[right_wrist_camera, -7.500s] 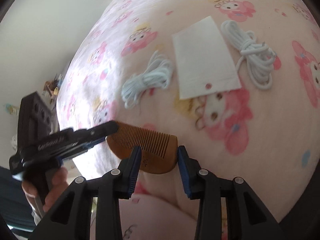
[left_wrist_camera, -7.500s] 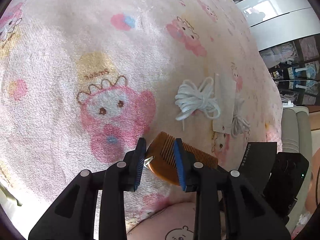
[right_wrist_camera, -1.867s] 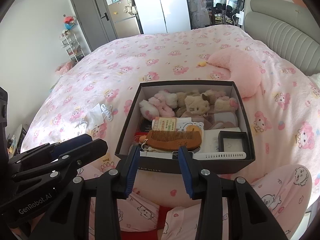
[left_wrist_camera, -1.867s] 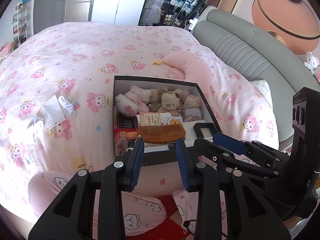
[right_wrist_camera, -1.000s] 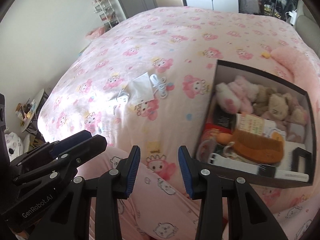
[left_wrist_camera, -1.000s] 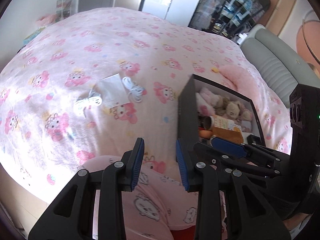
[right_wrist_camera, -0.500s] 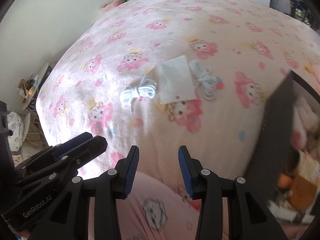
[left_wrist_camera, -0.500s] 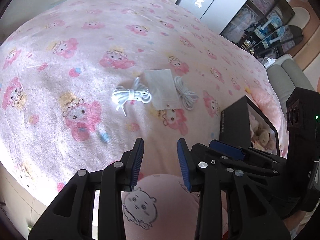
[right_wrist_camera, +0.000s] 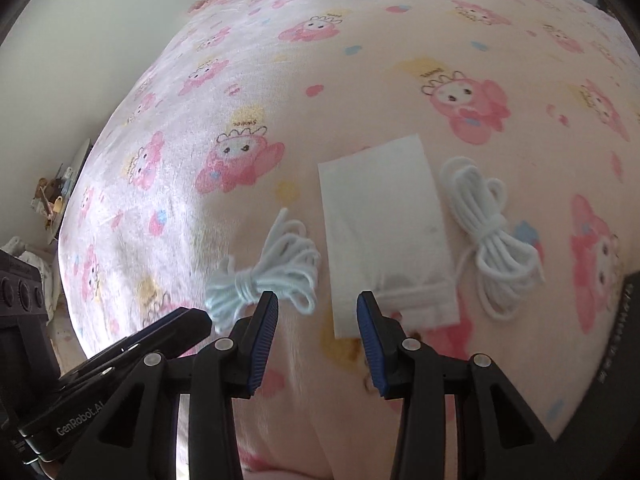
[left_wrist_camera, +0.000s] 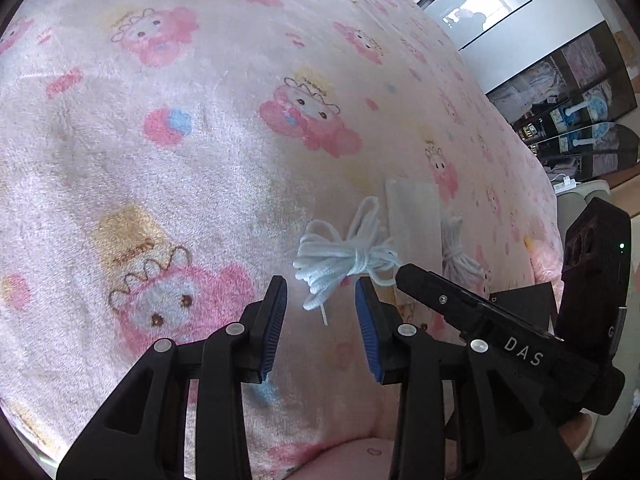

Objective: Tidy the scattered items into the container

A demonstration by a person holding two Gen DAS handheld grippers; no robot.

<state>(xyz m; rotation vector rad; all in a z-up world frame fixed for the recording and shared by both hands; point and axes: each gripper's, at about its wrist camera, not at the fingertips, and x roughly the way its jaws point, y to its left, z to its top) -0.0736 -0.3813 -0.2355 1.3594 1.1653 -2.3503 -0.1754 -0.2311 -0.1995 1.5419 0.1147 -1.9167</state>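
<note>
A pale blue cord bundle point(left_wrist_camera: 347, 259) lies on the pink cartoon blanket, just ahead of my left gripper point(left_wrist_camera: 321, 296). Its jaws are opening and nothing sits between the pads. In the right wrist view the same blue cord bundle point(right_wrist_camera: 269, 274) lies left of a white paper pouch point(right_wrist_camera: 386, 229), with a white cord bundle point(right_wrist_camera: 489, 236) on the pouch's right. My right gripper point(right_wrist_camera: 317, 312) hovers open over the pouch's near left corner, holding nothing. The black box's corner point(left_wrist_camera: 525, 299) peeks out behind the right gripper's body in the left wrist view.
The blanket-covered bed point(left_wrist_camera: 168, 128) fills both views and falls away at its left edge point(right_wrist_camera: 100, 184) toward a white wall. A wardrobe and glass cabinets point(left_wrist_camera: 568, 92) stand beyond the far side. The dark box edge point(right_wrist_camera: 624, 320) shows at far right.
Both grippers have swung from the box to the left and down toward the cords and pouch, which now look much larger. The left jaws stand wider.
</note>
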